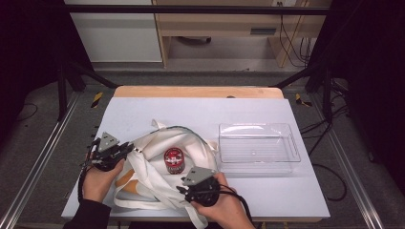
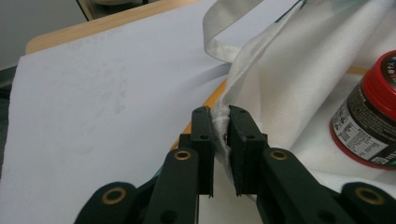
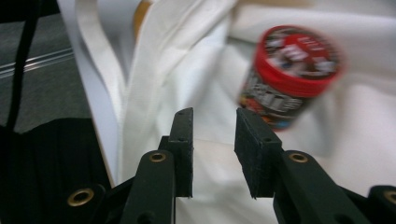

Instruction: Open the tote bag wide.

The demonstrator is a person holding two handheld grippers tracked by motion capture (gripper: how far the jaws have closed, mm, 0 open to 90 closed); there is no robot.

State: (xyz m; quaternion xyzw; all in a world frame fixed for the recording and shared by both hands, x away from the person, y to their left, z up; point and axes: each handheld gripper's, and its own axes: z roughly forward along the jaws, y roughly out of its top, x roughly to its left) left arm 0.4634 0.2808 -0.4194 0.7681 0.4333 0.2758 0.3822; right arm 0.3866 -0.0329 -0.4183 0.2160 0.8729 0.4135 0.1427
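Observation:
A white cloth bag (image 1: 154, 168) lies crumpled on the white table (image 1: 200, 112), its mouth spread open. Inside it stands a small dark can with a red lid (image 1: 174, 159), upright. My left gripper (image 1: 130, 148) is at the bag's left rim, and in the left gripper view its jaws (image 2: 220, 119) are shut on a fold of the bag's edge (image 2: 299, 70), with the can (image 2: 369, 121) off to the right. My right gripper (image 1: 185, 187) hovers at the bag's near side. Its jaws (image 3: 215, 119) stand open over the cloth (image 3: 187, 60) with nothing between them; the blurred can (image 3: 289, 74) is beyond, up and right.
An empty clear plastic tray (image 1: 258, 128) sits on the table to the right of the bag. A bag strap (image 1: 160, 125) loops toward the back. The table's wooden far edge (image 1: 198, 91) borders the white surface, and metal frame rails run along both sides.

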